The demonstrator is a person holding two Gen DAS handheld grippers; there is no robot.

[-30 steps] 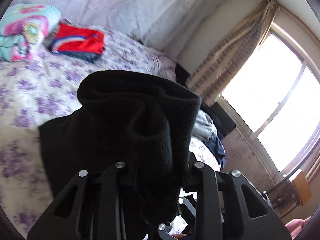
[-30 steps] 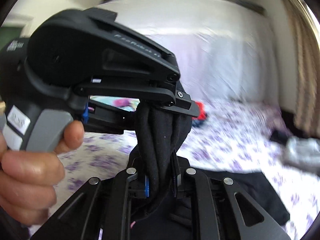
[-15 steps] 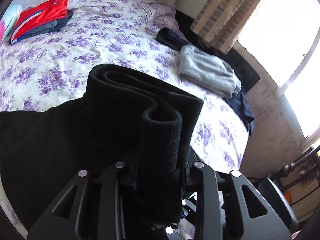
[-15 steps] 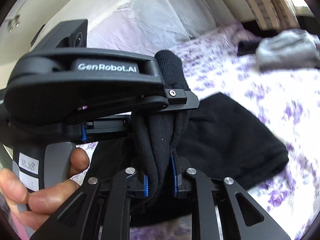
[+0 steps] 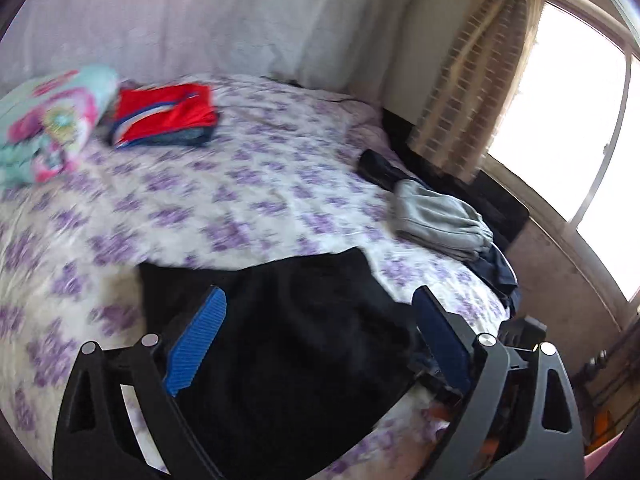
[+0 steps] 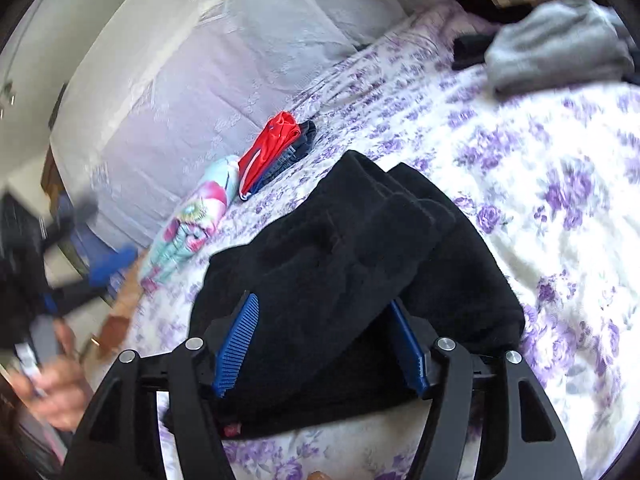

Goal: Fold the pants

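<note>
Floral bedsheet [image 5: 248,200] bears black pants [image 6: 360,264].

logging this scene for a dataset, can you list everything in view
black fleece pants: 1, black, folded on the near bed edge
floral bedsheet: 1, white and purple, covers the bed
red folded garment: 1, red, far side by the wall
pastel floral bundle: 1, teal and pink, beside the red one
grey folded garment: 1, grey, window side
patterned curtain: 1, beige, by the window
left gripper: 1, black, blue pads, open
right gripper: 1, black, blue pads, open
</note>
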